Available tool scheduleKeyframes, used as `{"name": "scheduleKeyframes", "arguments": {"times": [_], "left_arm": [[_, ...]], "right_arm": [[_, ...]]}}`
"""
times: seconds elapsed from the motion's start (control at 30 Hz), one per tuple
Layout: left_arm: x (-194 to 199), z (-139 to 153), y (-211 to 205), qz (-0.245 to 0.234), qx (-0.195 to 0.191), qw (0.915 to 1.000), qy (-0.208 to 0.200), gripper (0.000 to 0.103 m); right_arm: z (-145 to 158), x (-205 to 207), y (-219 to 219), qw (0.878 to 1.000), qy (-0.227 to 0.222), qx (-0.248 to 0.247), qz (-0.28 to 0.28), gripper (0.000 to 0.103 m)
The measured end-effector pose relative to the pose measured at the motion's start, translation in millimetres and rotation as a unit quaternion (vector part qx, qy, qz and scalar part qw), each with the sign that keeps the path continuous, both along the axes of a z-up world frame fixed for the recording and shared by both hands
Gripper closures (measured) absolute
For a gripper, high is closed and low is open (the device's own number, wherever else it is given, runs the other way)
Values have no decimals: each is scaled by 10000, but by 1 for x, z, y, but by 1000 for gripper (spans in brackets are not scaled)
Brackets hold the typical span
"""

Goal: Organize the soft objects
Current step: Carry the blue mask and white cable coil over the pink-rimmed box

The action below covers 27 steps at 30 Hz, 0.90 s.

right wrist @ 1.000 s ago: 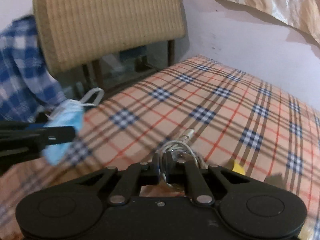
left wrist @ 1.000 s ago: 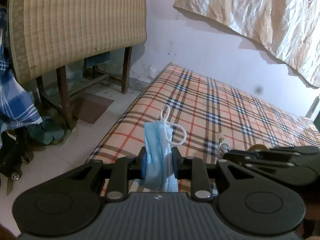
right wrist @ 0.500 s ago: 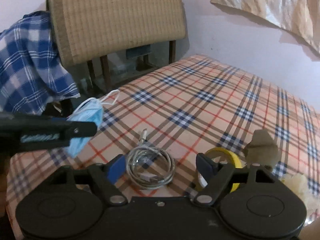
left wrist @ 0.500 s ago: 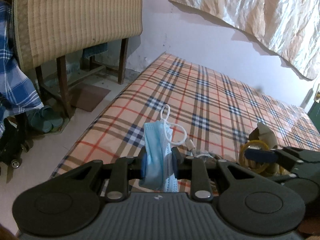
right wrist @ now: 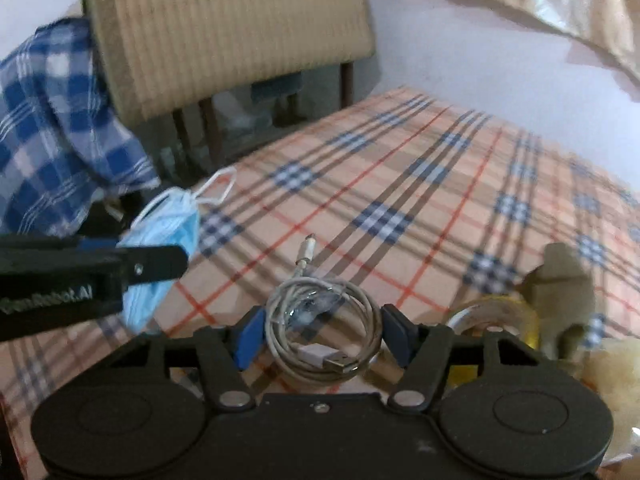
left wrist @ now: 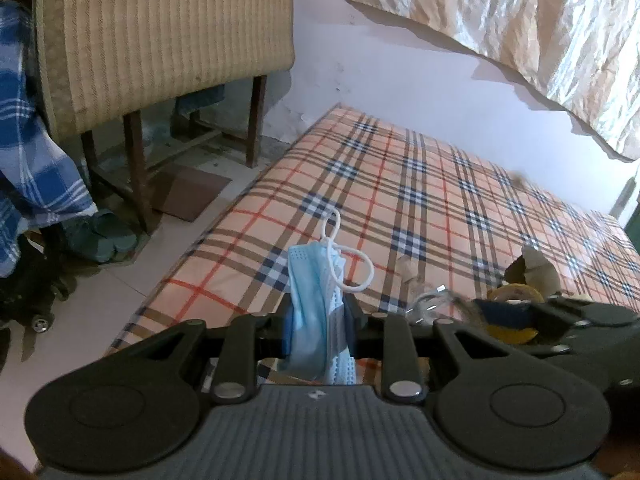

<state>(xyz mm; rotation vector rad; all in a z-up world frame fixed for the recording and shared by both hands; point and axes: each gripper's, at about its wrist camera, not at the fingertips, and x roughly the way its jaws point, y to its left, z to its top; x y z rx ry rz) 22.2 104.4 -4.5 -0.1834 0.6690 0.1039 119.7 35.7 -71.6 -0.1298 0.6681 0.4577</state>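
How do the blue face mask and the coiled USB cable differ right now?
The blue face mask hangs clamped in the shut left gripper, off the bed; the coiled USB cable lies on the plaid bedsheet. The mask is pleated blue fabric with white loops; the cable is a grey-white coil with a metal plug. The right gripper is closing around the cable, pads not yet pressing it. Both are soft and limp.

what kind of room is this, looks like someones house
Most likely a bedroom in a lived-in home: a low mattress in a plaid sheet lies beside the bare wall, a blue checked cloth hangs by a woven-backed chair, and slippers sit on the tiled floor.
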Motion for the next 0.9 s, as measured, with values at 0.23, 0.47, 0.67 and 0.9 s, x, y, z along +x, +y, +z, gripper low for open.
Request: {"name": "scheduleKeyframes", "arguments": {"times": [0.23, 0.47, 0.67, 0.9], "left_arm": [[-6, 29, -17, -56, 10, 9999, -127, 76], [-17, 59, -44, -250, 92, 9991, -327, 76], [-23, 73, -71, -484, 115, 9978, -427, 76], [-30, 79, -100, -767, 109, 9961, -433, 76]], "right_arm": [[58, -23, -22, 9984, -401, 229, -325, 28], [97, -49, -58, 9952, -561, 426, -673, 28], [118, -72, -91, 9923, -671, 486, -916, 28], [128, -92, -126, 9889, -677, 498, -1228, 28]]}}
